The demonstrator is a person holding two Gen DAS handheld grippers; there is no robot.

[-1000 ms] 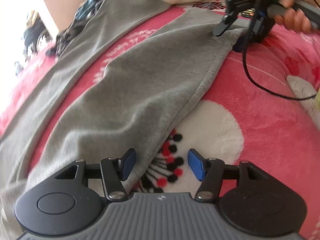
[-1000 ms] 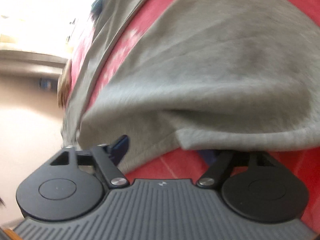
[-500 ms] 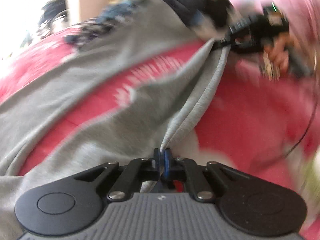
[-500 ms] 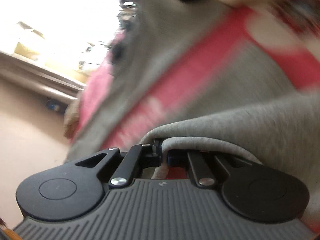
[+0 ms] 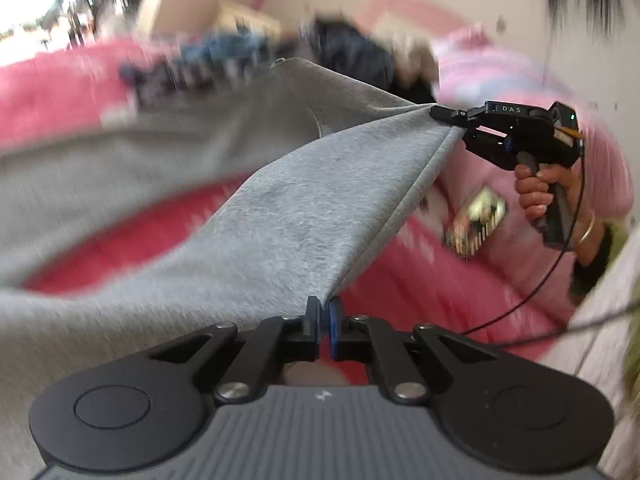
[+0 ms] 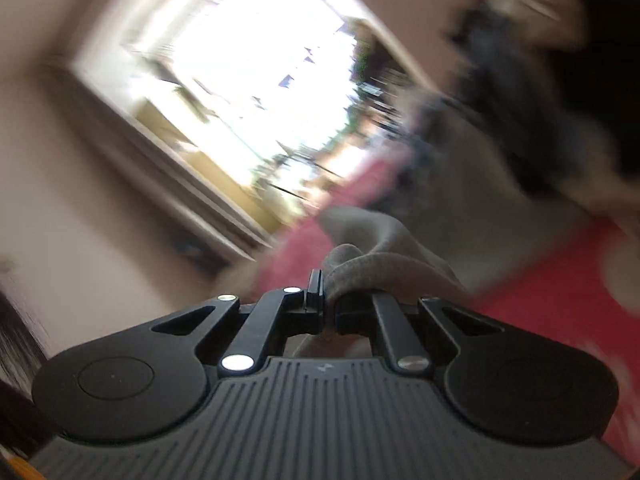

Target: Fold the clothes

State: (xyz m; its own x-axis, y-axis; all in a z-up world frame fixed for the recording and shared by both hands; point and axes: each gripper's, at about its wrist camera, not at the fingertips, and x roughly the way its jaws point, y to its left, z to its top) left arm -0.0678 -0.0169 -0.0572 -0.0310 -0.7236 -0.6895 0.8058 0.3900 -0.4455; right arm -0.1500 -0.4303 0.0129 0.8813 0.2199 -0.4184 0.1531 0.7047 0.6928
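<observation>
A grey knit garment [image 5: 304, 208] hangs stretched above the pink bed cover [image 5: 460, 292]. My left gripper [image 5: 323, 312] is shut on its near hem corner, at the bottom of the left wrist view. My right gripper [image 5: 440, 114] shows at upper right of that view, held by a hand [image 5: 536, 188], and is shut on the far corner of the same hem. The hem runs taut between the two grippers. In the right wrist view my right gripper [image 6: 326, 286] pinches a bunched fold of the grey garment [image 6: 384, 268]. The rest of the garment trails down to the bed on the left.
A pile of dark and blue clothes [image 5: 248, 60] lies at the far side of the bed. A bright window [image 6: 248, 80] fills the upper left of the blurred right wrist view. A black cable [image 5: 532, 300] hangs from the right gripper. A small patterned object [image 5: 476, 216] lies on the cover.
Both grippers went from open to shut on the grey hem. They have lifted it off the bed, the right one rising more, and the hem is now stretched between them.
</observation>
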